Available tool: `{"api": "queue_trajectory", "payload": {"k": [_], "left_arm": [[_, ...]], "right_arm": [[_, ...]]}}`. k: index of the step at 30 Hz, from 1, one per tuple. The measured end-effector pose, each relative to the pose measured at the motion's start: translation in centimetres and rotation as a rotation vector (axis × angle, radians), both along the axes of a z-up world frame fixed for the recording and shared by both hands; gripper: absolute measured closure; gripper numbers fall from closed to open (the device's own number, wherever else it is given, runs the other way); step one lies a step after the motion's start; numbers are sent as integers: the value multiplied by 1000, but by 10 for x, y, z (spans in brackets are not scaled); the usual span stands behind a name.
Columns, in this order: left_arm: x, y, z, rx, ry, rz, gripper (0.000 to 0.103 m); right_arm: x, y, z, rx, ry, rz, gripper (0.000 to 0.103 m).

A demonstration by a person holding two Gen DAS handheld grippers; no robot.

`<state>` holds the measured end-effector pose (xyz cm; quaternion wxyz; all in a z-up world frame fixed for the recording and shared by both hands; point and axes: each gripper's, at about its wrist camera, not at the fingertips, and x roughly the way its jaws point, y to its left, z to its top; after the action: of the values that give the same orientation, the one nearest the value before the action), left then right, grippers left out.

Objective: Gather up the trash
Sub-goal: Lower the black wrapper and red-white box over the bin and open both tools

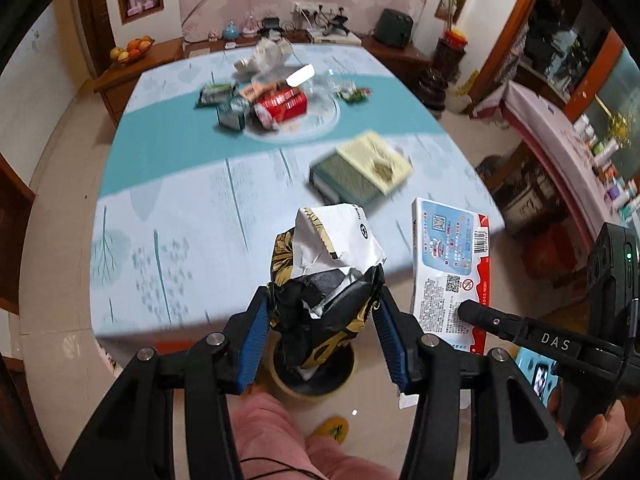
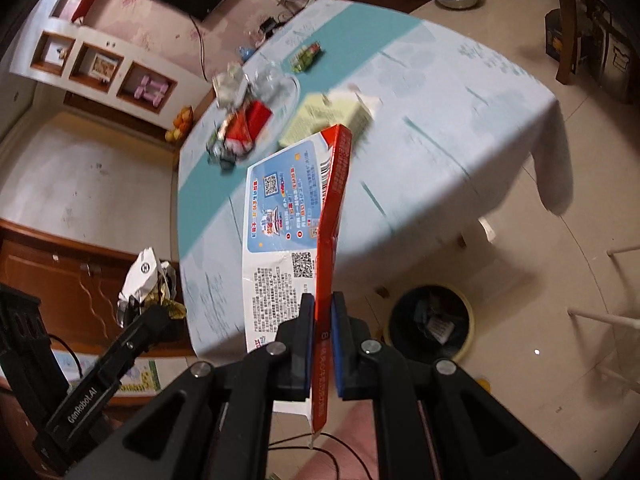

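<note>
Left gripper [image 1: 322,312]: fingers part-way closed, pinching 1 crumpled black-gold wrapper [image 1: 332,264]; the wrapper bulges up past the fingertips, white inner side showing.
Bin [image 1: 314,372]: 1 round dark bin with a pale rim, on the floor directly below the left fingers, mostly hidden by the wrapper; in the right wrist view it sits right of the right fingers [image 2: 430,324], trash already inside.
Right gripper [image 2: 322,320]: fingers nearly closed, clamping 1 flattened red-and-white carton [image 2: 294,208] by its red edge; the carton stands tall, well beyond the fingertips.
Table [image 1: 192,208]: beyond both sets of fingers, under a blue-and-white cloth.
Left on table, far beyond the fingers: 1 red can [image 1: 282,105] on 1 clear plate [image 1: 320,124], several small packets around it (blurred, 3 at least, exact count unclear), 1 clump of clear plastic [image 1: 266,54], 1 book-like block [image 1: 360,170] nearer.
Risk 1, left: judging by the pinch, the wrapper may spring open on release and catch the bin rim, landing on the floor.
Risk 2, right: the carton is held at 1 end only; it likely swings or slips, and the right fingers are not over the bin, so an early drop would miss.
Risk 3: both grippers are close together; they could knock each other over 1 small bin.
</note>
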<state>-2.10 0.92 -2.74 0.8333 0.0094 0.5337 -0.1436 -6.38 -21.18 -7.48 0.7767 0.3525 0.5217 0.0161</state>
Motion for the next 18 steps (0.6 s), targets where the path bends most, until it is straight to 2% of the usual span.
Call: {"api": "queue_trajectory", "payload": {"k": [6,9,14,18], "left_arm": [[-29,-13,-40,50,63,-53,53],[-36,-17,-73,63,112,-75,53],[-37,-22,-133,84,164,-114,53],[-32,-27,-199,128,191,-140,53]], "right_arm": [[-39,4,-30,-5,68,17,95],[-56,7,-57,6,119,12,95],[-71,13,-120,18,236,-15,95],[-74,18,-184,-3,323,-29,95]]}}
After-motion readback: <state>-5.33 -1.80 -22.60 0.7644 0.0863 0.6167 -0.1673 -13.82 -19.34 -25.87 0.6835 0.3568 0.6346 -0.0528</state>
